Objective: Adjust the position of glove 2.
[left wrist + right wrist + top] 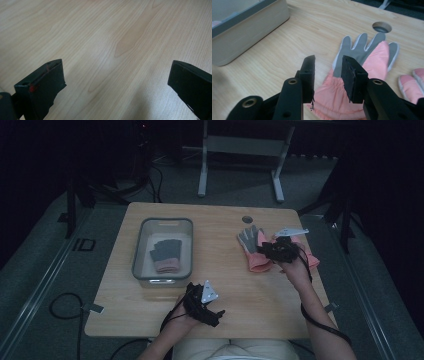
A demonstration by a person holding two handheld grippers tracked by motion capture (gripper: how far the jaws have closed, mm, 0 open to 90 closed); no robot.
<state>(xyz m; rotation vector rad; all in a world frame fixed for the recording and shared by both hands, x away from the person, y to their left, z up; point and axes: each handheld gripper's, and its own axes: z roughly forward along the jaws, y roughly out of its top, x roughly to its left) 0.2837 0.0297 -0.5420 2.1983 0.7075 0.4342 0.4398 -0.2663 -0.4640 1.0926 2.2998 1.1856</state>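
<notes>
A pink glove with grey fingers (251, 251) (364, 62) lies flat on the right half of the wooden table (220, 270). My right gripper (270, 251) (328, 60) hovers just over its cuff; the jaws stand a little apart and nothing is pressed between the pads. A second pink glove (311, 258) (412, 82) lies just right of the first. Near the table's front edge, my left gripper (212, 312) (116, 67) is held low over bare wood with its jaws wide apart and nothing between them.
A grey-rimmed plastic bin (162, 225) (249, 27) stands on the left half of the table, with a grey and pink glove (165, 255) inside. A round cable hole (247, 219) (382, 27) sits beyond the gloves. Desk legs stand on the floor behind.
</notes>
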